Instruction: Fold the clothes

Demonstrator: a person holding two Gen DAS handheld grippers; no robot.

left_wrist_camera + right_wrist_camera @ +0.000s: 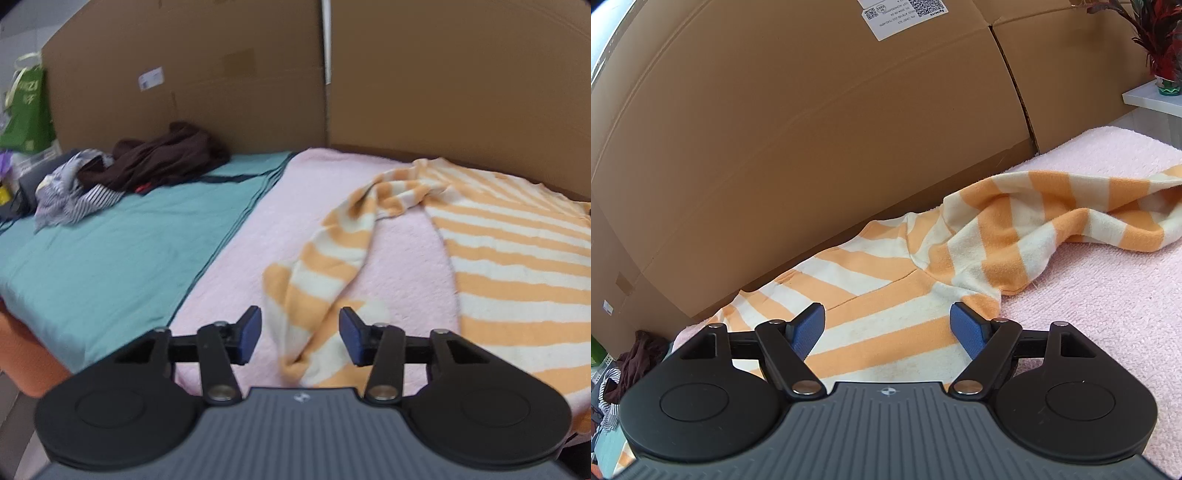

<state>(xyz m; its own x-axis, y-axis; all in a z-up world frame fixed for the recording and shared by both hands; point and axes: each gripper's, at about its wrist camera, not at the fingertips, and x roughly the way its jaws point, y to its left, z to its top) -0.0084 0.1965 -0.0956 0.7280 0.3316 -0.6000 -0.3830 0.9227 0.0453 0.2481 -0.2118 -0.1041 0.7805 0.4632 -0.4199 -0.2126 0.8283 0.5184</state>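
An orange-and-cream striped sweater [517,258] lies spread on a pink towel [399,251], its body against the cardboard wall. One sleeve [317,280] runs down toward the left wrist camera. My left gripper [301,336] hovers at that sleeve's cuff end; the cloth lies between the blue pads [251,332], which stand apart and do not press it. In the right wrist view my right gripper [888,325] stands open just above the sweater's body [879,280], holding nothing. The other sleeve [1052,221] lies rumpled to the right.
A teal sheet [110,251] covers the left half of the bed. A dark brown garment [162,158] and a blue-striped one [70,192] are heaped at its far end. Tall cardboard [221,92] walls the back. A green bag [26,107] stands far left; a potted plant [1160,37] sits on a white shelf [1152,98].
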